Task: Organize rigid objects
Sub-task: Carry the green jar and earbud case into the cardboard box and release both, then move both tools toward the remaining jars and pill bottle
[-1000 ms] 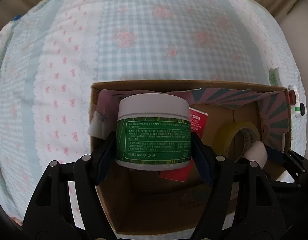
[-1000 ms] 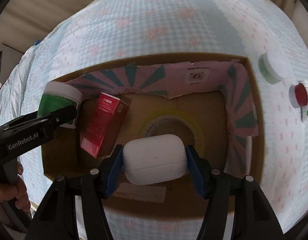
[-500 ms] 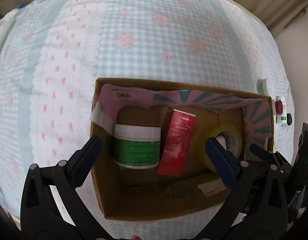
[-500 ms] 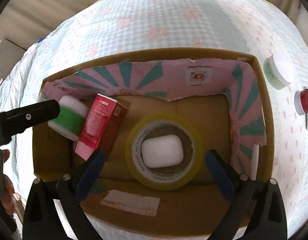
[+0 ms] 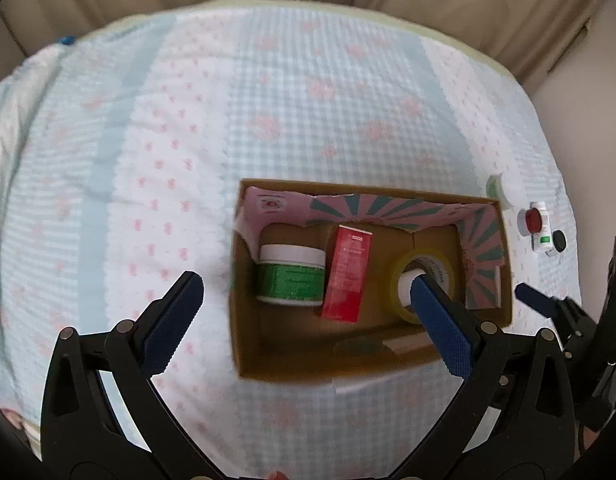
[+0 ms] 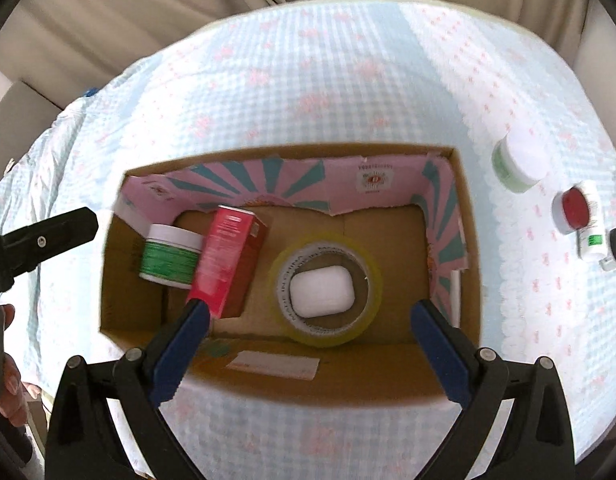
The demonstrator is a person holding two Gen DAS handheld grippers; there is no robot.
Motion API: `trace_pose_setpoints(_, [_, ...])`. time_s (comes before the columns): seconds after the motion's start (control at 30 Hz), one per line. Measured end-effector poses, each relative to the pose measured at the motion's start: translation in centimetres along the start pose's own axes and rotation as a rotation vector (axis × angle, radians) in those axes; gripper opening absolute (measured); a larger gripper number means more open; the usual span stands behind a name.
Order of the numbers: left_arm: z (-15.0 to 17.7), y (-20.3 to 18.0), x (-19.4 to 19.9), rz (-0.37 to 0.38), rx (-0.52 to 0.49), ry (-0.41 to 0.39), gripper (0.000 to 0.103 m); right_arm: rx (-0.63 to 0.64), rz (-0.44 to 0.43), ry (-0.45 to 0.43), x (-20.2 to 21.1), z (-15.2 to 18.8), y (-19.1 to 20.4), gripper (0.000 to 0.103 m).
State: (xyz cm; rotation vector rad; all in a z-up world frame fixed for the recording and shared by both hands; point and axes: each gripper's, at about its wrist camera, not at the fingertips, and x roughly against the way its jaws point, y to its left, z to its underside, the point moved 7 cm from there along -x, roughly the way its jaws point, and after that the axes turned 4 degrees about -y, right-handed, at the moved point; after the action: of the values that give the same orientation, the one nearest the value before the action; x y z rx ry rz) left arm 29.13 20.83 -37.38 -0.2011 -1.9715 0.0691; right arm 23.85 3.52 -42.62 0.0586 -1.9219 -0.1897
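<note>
A cardboard box point(image 6: 464, 216) point(image 5: 235, 312) sits on the checked bedspread. In it lie a green jar with a white lid point(image 6: 169, 254) point(image 5: 289, 276), a red carton point(image 6: 227, 258) point(image 5: 348, 274), and a yellow tape roll point(image 6: 328, 330) point(image 5: 440, 268) with a white case point(image 6: 322, 292) inside its ring. My left gripper point(image 5: 303, 292) is open and empty, raised above the box's left side. My right gripper point(image 6: 308, 316) is open and empty, above the box's near edge.
To the right of the box lie a white-lidded green jar point(image 6: 516, 162) point(image 5: 498, 190), a red-capped jar point(image 6: 576, 210) point(image 5: 532, 220) and a small white bottle with a black cap point(image 6: 600, 246) point(image 5: 550, 238). Curtains hang behind the bed.
My left gripper let go of the green jar in the box and my right let go of the white case inside the tape roll. Both opened and drew back upward.
</note>
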Motion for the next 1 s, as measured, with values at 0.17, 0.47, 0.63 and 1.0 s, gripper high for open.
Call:
trace_pose_setpoints(0.17, [0.3, -0.8, 5.5, -0.012, -0.028, -0.092, 0.103, 0.042, 0.033, -0.063, 5.4, 0.0, 0.8, 0.1])
trace_pose_setpoints(0.47, [1.3, -6.2, 13.1, -0.052, -0.161, -0.258, 0.103, 0.037, 0.108, -0.166, 15.3, 0.7, -2.2, 0.1])
trace_pose_setpoints(0.63, [2.2, -11.8, 15.3, 0.047, -0.201, -0.297, 0.103, 0.011, 0.181, -0.243, 20.4, 1.5, -6.4, 0.1])
trace_pose_setpoints(1.0, [4.0, -27.7, 16.0, 0.051, -0.281, -0.351, 0.103, -0.008, 0.232, -0.331, 26.6, 2.5, -20.2, 0.1])
